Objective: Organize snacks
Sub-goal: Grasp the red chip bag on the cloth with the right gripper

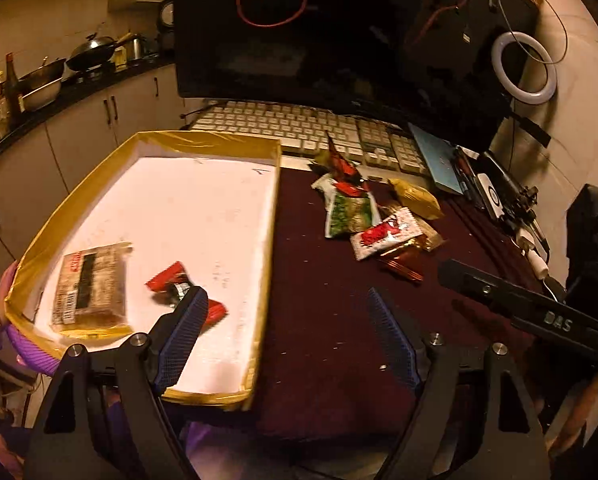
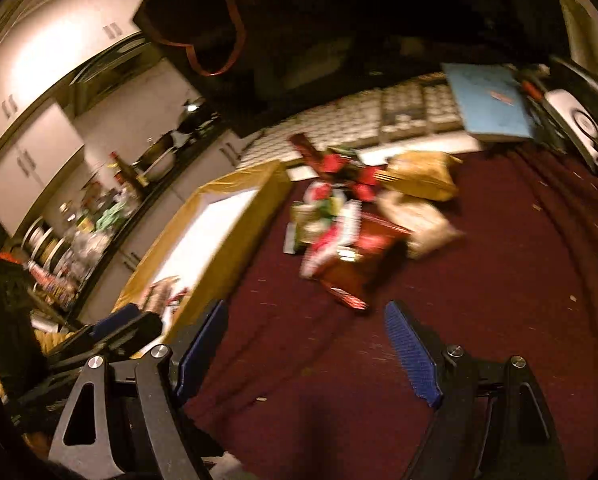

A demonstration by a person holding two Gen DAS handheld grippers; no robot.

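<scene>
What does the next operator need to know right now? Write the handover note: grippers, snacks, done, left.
Left gripper: open, empty, above the tray's right edge.
Right gripper: open, empty, over the maroon tablecloth, facing the snack pile.
Done: in the gold-rimmed tray lie a brown clear-wrapped packet and a red-wrapped candy.
Left: the pile right of the tray, including a green-and-white packet, a red-and-white packet, a gold pouch and a copper-red striped wrapper. Move these into the tray.
</scene>
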